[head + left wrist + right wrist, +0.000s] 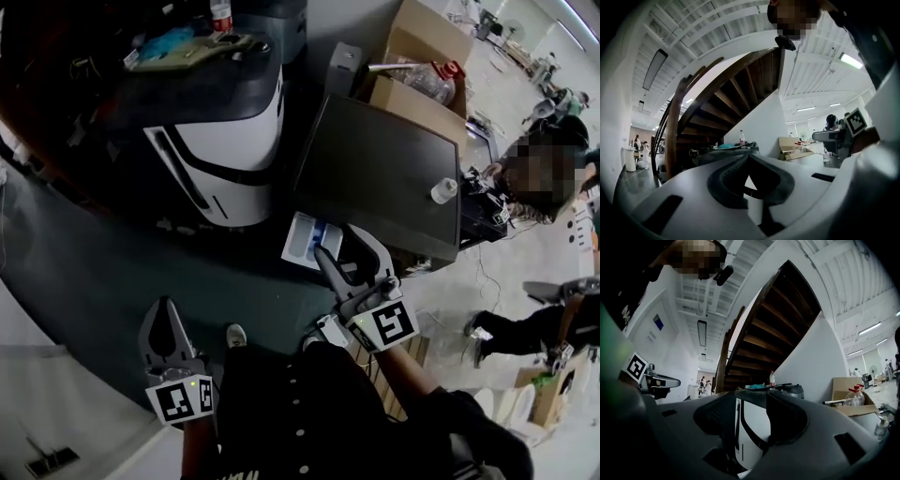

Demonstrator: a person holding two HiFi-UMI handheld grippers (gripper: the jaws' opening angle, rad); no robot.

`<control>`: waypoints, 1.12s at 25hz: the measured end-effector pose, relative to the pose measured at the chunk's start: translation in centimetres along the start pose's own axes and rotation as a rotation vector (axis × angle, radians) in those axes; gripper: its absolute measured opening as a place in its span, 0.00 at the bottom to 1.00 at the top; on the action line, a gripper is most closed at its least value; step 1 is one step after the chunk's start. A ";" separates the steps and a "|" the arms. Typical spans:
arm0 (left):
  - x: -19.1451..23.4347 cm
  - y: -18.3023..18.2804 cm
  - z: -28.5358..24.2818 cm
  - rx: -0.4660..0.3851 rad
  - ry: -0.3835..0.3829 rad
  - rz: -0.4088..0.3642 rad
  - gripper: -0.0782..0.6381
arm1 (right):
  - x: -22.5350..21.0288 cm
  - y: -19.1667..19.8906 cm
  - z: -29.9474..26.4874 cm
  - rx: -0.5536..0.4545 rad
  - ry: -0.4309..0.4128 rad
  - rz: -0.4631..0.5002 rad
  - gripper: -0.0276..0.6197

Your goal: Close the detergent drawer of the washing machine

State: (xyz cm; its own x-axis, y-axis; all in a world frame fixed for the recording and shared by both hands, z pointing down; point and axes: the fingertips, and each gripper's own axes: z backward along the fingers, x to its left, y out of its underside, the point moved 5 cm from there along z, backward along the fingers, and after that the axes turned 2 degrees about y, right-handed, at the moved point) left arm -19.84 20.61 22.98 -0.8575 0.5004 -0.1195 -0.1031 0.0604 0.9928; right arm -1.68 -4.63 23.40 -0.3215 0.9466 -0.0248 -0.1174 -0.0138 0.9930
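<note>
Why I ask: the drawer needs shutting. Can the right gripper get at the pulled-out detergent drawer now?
Probably yes: the right gripper hangs right at the detergent drawer, jaws apart, and nothing shows between the two.

Dark floor (84, 277), white-and-black machine (234, 141) standing on it, dark washing machine (384, 169) beside, cardboard box (422, 47) behind.
</note>
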 end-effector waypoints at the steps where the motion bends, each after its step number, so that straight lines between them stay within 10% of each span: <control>1: 0.8 -0.1 -0.7 -0.003 0.017 -0.004 0.12 | 0.2 -0.1 -0.5 -0.002 0.013 0.002 0.37; 28: 6.8 3.0 -13.6 -0.019 0.678 0.033 0.12 | 7.4 1.2 2.1 0.086 0.659 0.078 0.37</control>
State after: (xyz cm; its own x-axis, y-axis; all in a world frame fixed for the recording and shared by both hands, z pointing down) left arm -32.83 12.44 25.13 -0.9862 -0.1507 -0.0688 -0.0750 0.0357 0.9965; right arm -2.20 3.09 24.69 -0.8362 0.5484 0.0091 -0.0038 -0.0223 0.9997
